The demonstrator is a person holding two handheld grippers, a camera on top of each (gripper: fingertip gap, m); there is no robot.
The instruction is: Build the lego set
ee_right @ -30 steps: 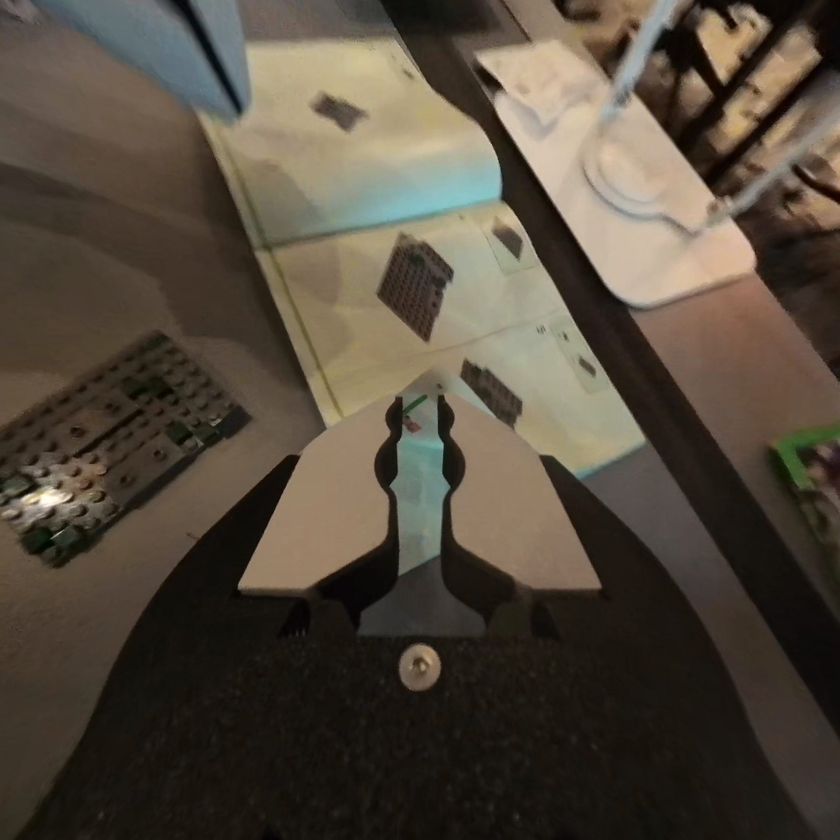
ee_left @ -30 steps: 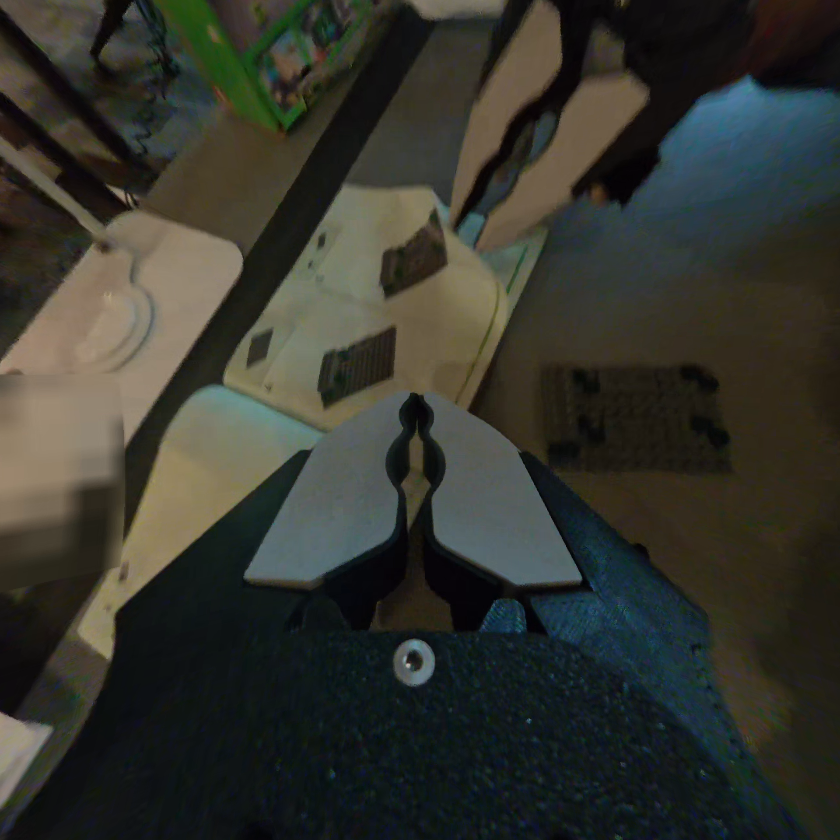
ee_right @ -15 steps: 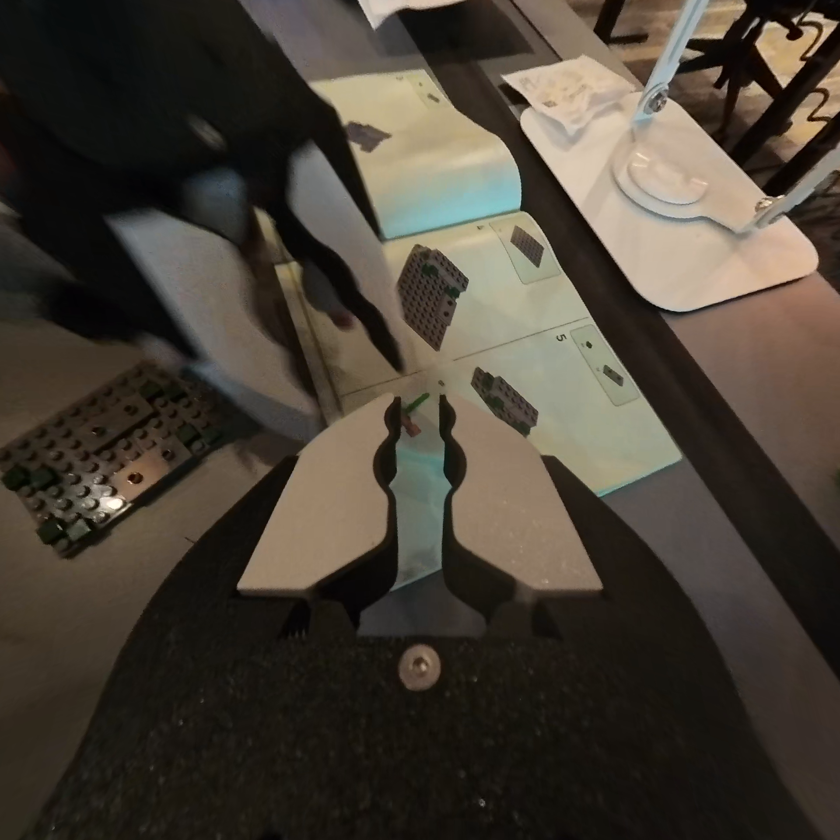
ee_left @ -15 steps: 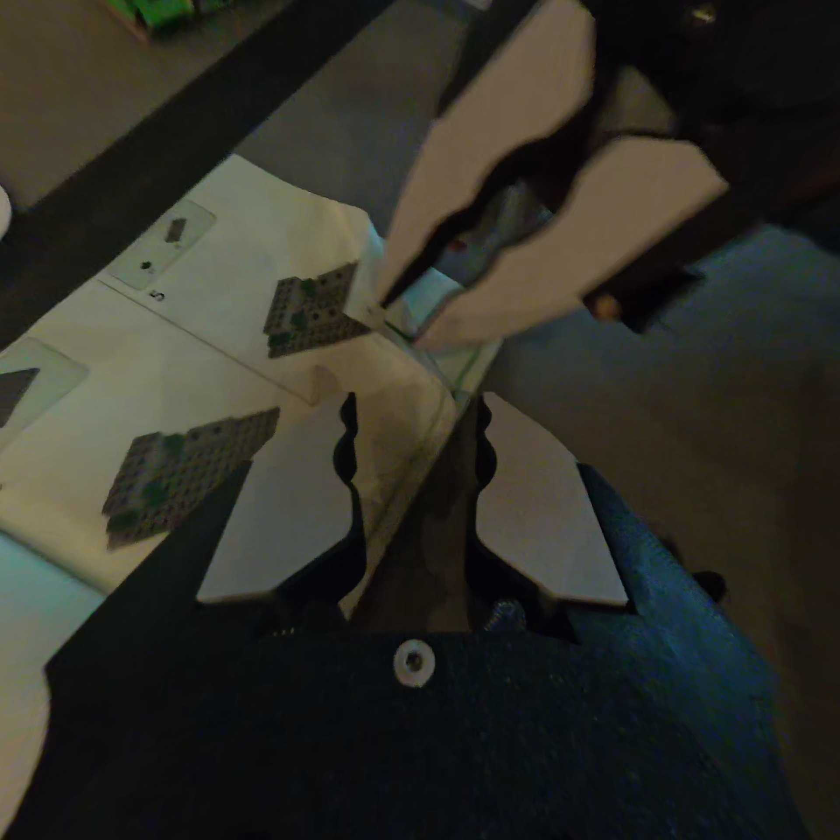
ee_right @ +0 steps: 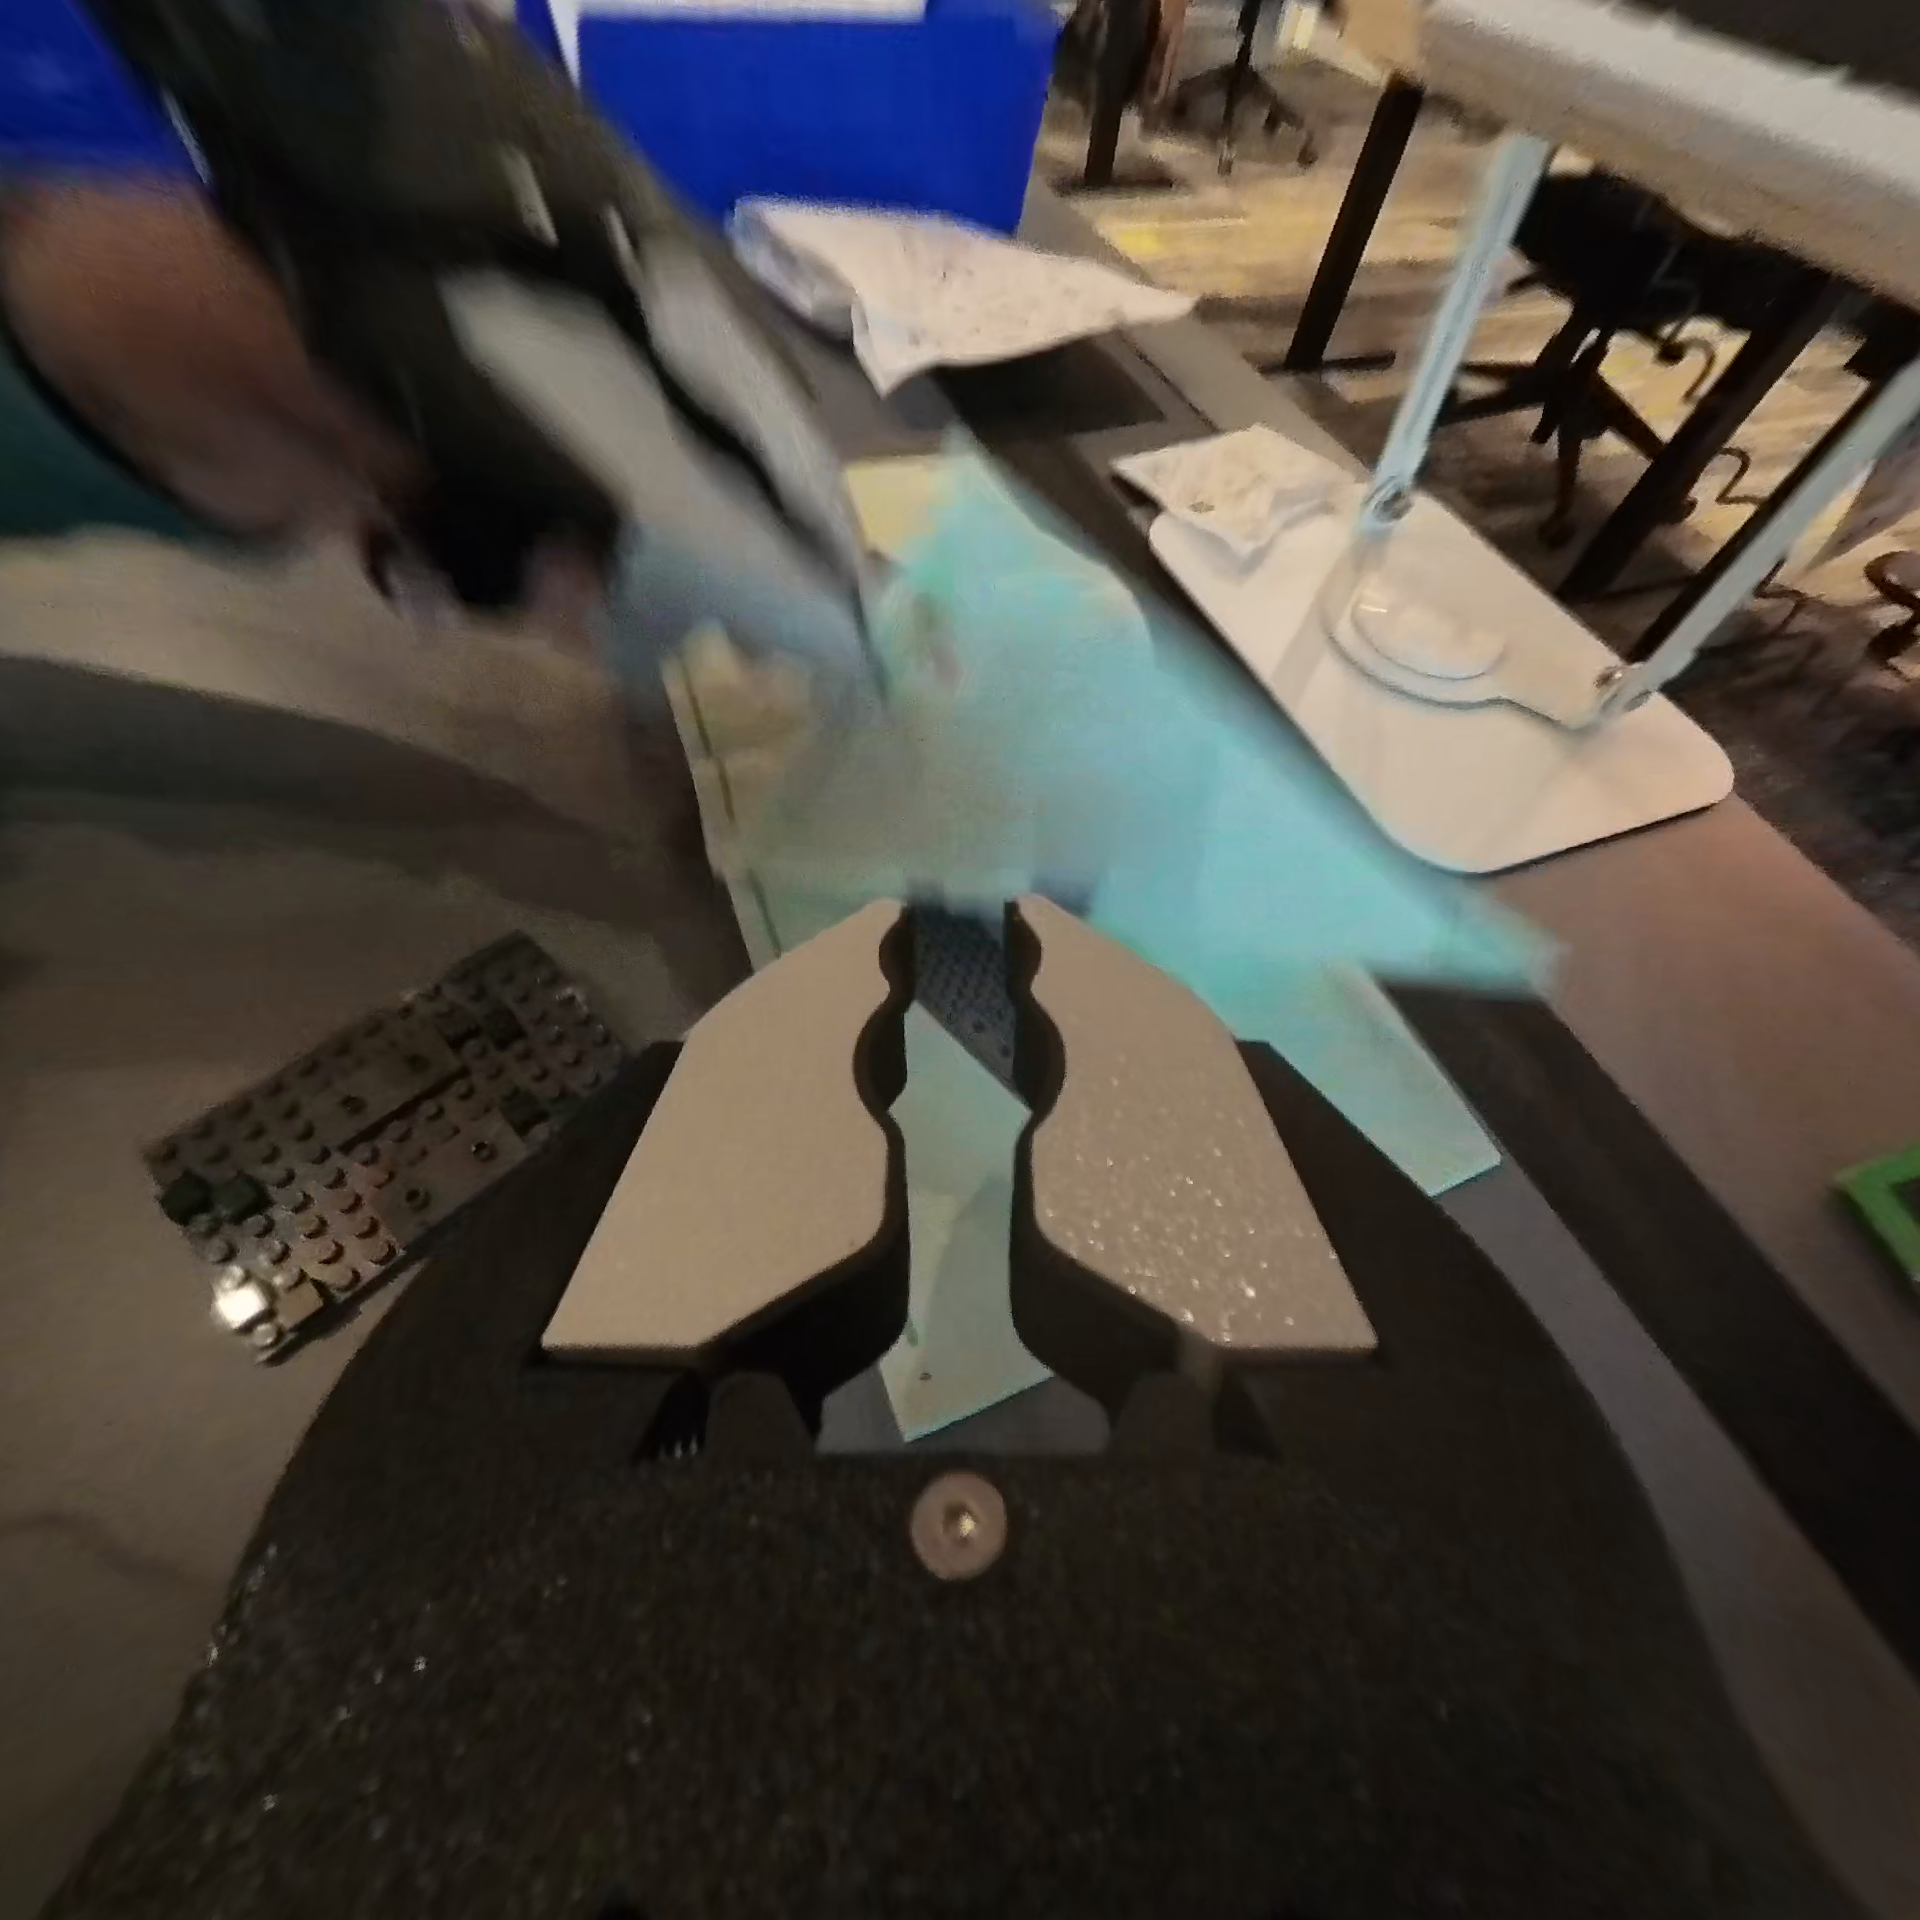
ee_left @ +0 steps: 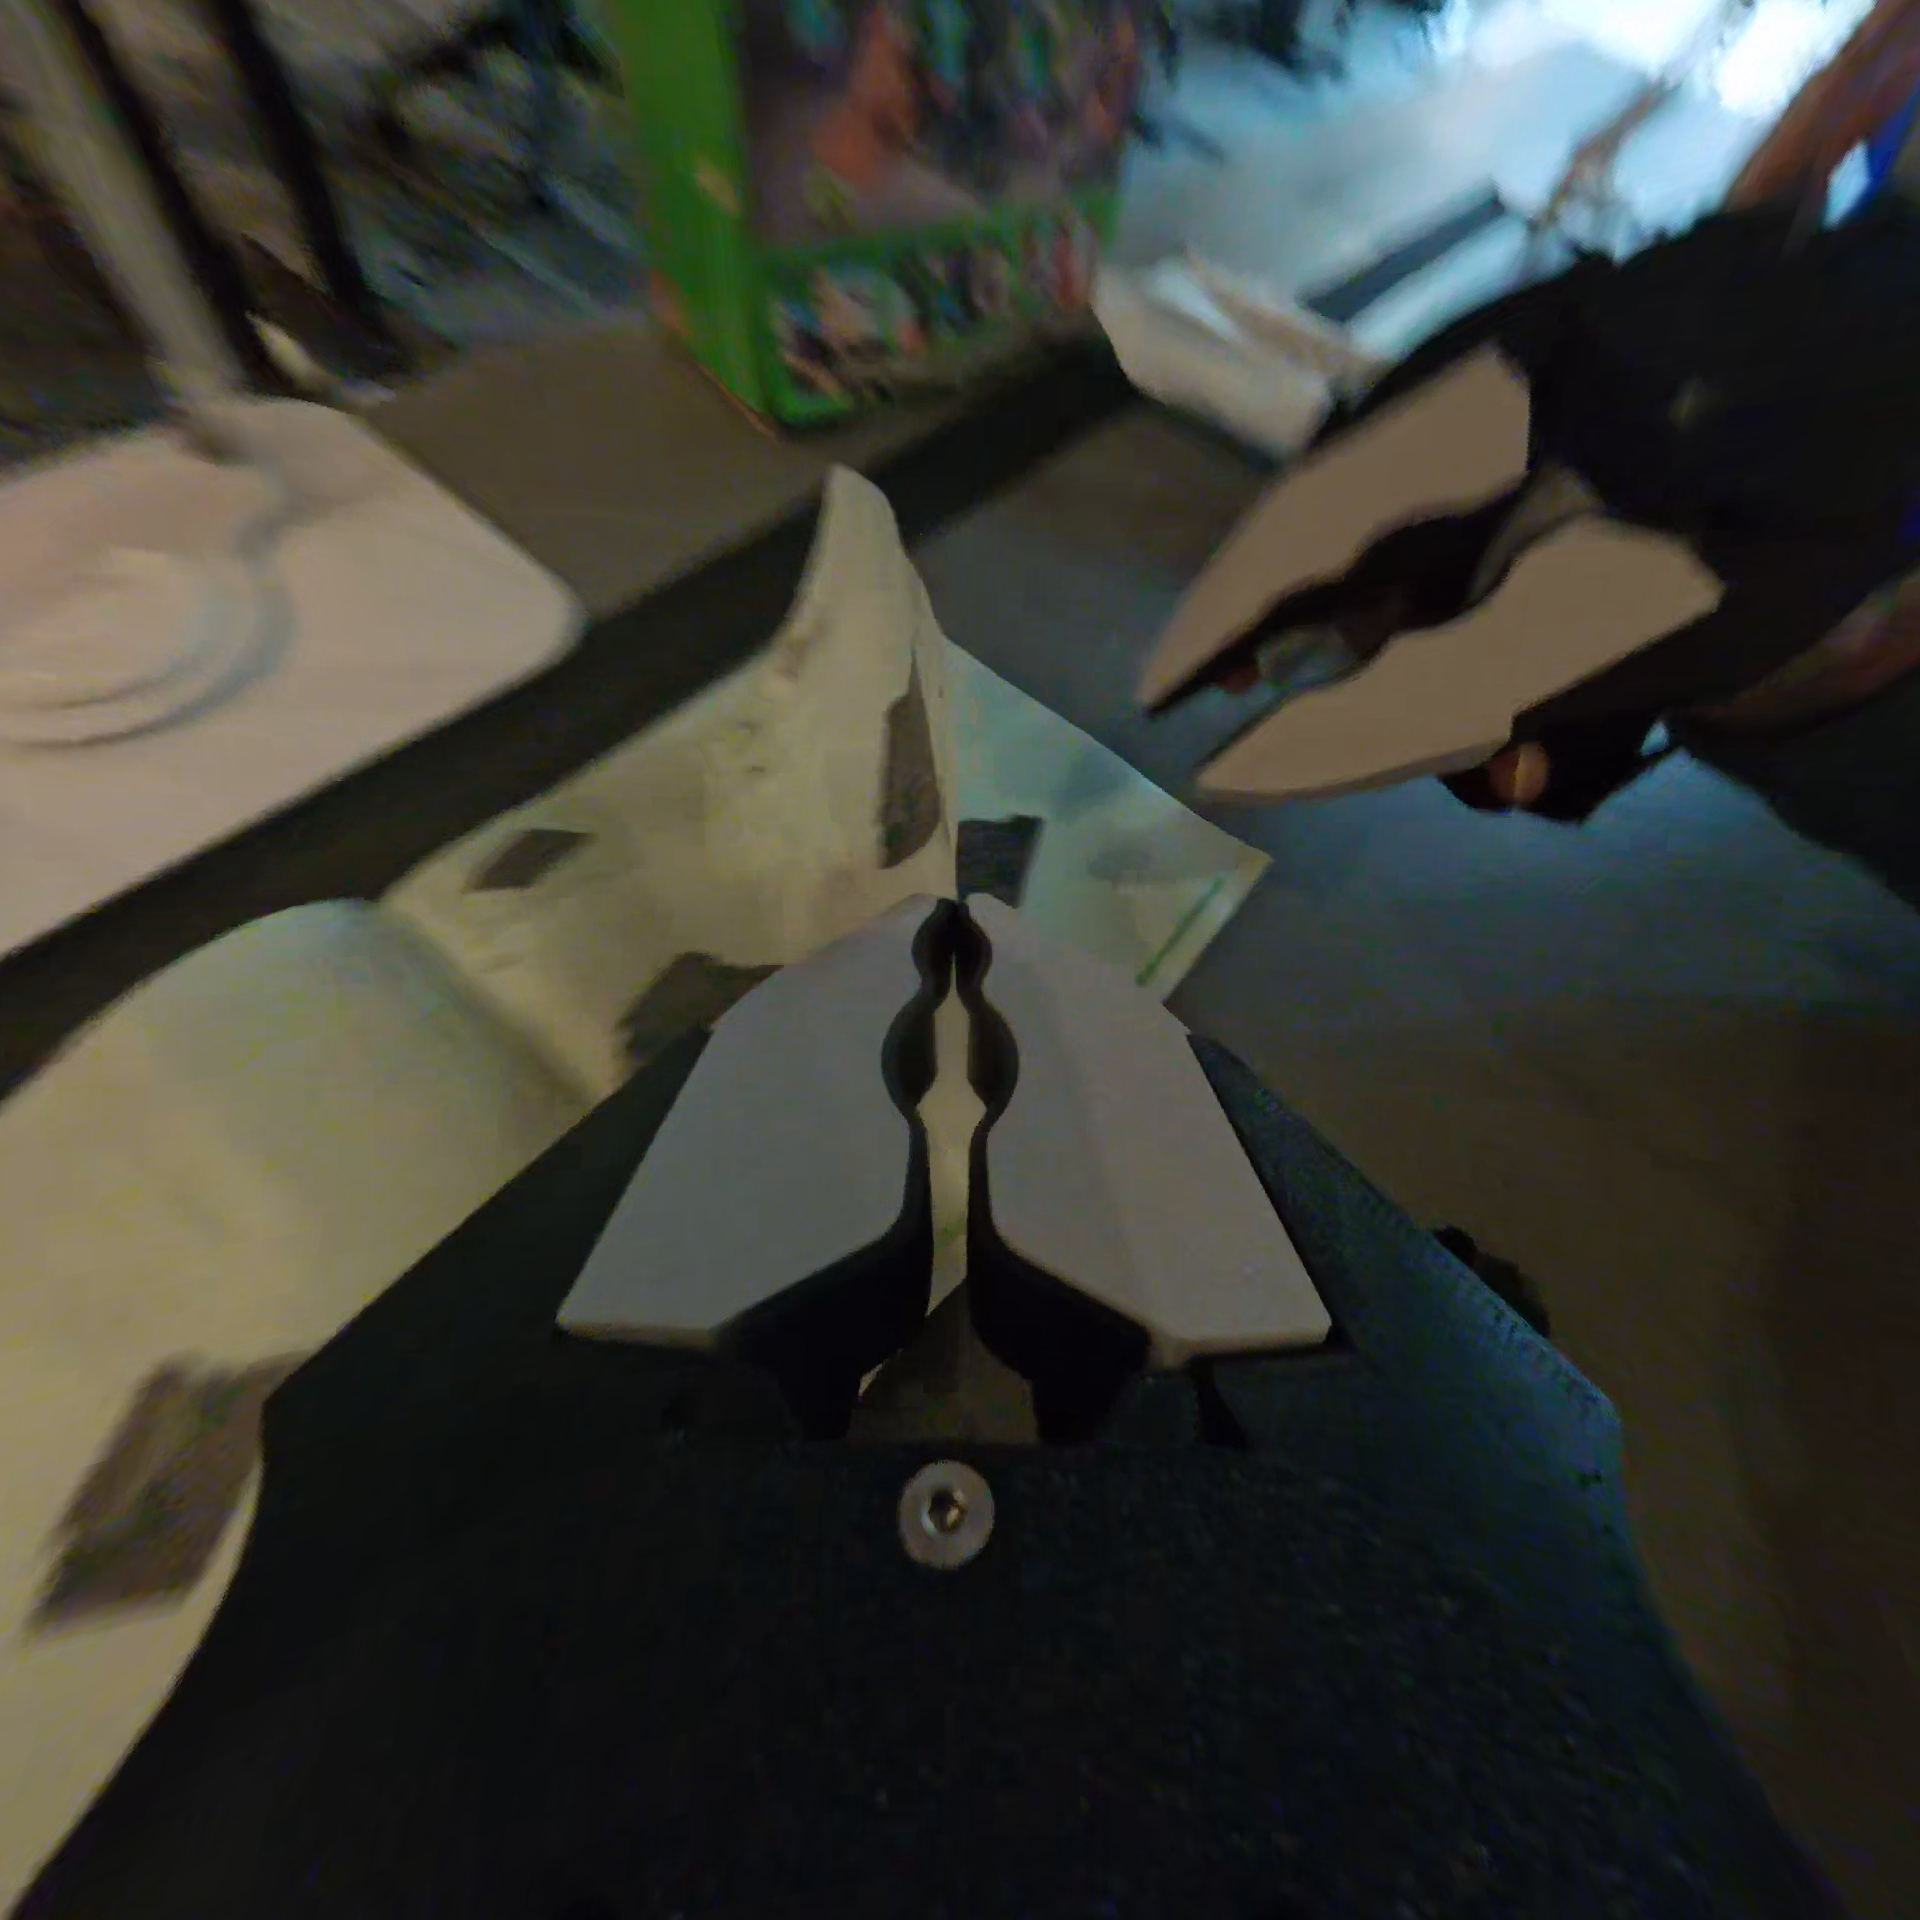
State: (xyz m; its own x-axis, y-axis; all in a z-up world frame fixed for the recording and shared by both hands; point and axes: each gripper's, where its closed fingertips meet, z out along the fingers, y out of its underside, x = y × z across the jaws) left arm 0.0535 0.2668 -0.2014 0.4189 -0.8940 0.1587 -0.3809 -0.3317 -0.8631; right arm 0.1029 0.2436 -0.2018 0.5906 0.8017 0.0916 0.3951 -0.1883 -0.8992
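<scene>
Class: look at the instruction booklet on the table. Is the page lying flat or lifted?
Lifted. One page of the instruction booklet stands up from the spread, pinched in the left tool.

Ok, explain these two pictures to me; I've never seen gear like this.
No robot here: a person holds a two-finger tool in each hand, each with a camera looking along its jaws. One picture is from the left gripper, the other from the right gripper. On the grey table lie an instruction booklet, a studded grey Lego plate, a white lamp base and a green box. The left jaws pinch a lifted booklet page; the right jaws stand slightly apart.
</scene>
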